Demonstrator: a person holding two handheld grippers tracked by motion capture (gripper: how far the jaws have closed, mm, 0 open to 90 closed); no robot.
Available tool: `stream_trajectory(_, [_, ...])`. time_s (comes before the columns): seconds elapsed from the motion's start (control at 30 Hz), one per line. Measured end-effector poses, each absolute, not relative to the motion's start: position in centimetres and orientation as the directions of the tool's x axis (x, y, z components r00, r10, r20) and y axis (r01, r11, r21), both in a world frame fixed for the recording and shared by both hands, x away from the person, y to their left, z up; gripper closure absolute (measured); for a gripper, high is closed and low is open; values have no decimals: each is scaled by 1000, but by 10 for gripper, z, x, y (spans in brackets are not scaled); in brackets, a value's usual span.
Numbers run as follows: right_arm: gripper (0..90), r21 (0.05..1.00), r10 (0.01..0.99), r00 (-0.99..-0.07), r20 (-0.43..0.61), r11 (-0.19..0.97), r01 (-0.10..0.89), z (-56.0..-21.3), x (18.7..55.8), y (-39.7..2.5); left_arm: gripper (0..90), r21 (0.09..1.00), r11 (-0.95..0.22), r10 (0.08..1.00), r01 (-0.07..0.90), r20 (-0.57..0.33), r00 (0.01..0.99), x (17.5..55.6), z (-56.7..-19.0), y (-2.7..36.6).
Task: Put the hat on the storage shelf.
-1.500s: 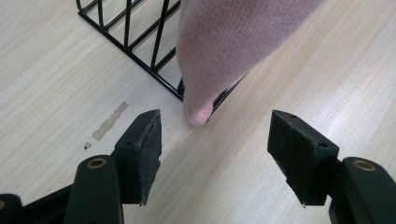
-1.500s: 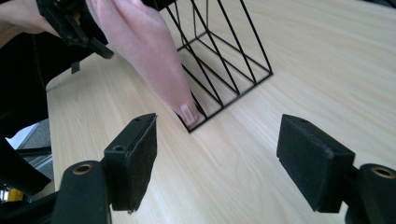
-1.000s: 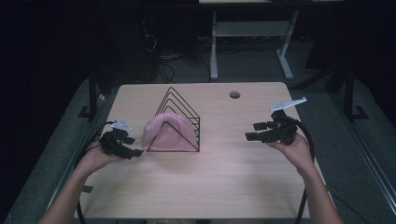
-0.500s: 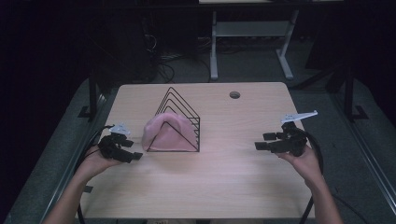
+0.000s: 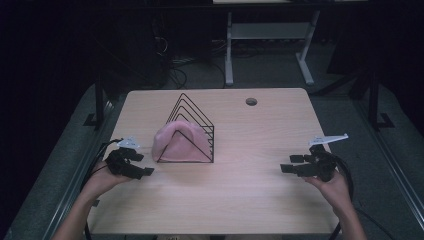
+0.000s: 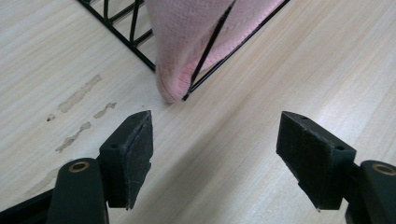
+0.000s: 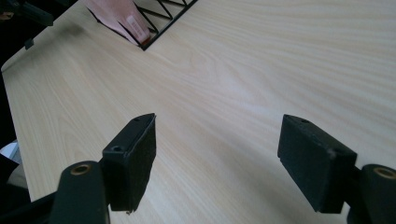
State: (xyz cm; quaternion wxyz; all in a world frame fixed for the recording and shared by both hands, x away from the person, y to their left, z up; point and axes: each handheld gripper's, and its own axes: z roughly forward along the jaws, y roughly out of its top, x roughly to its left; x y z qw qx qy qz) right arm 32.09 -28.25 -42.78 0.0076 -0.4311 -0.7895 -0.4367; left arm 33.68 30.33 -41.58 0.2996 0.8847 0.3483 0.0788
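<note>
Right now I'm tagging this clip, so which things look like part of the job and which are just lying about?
Likely part of the job:
- pink cloth tucked in the rack
- black wire rack
- left tool, open, nearest the cloth
- right tool, open, off to the side

Just there:
- table
- round hole in the tabletop
- white-legged desk behind

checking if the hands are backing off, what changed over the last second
Both grippers drew back toward the person: the right gripper moved off toward the table's near right edge, the left gripper slightly nearer. Both are open, holding nothing. The pink cloth stayed in the black wire rack, unmoved.
</note>
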Motion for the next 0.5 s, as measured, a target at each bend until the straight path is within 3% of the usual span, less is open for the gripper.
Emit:
stream_trajectory(0.33, [271, 674, 699, -611, 373, 248, 696, -443, 294, -295, 271, 621, -540, 685, 568, -68, 725, 322, -426, 300])
stream_trajectory(0.5, [262, 705, 705, -604, 372, 209, 678, -446, 275, -300, 265, 657, -482, 701, 580, -108, 705, 303, -437, 307])
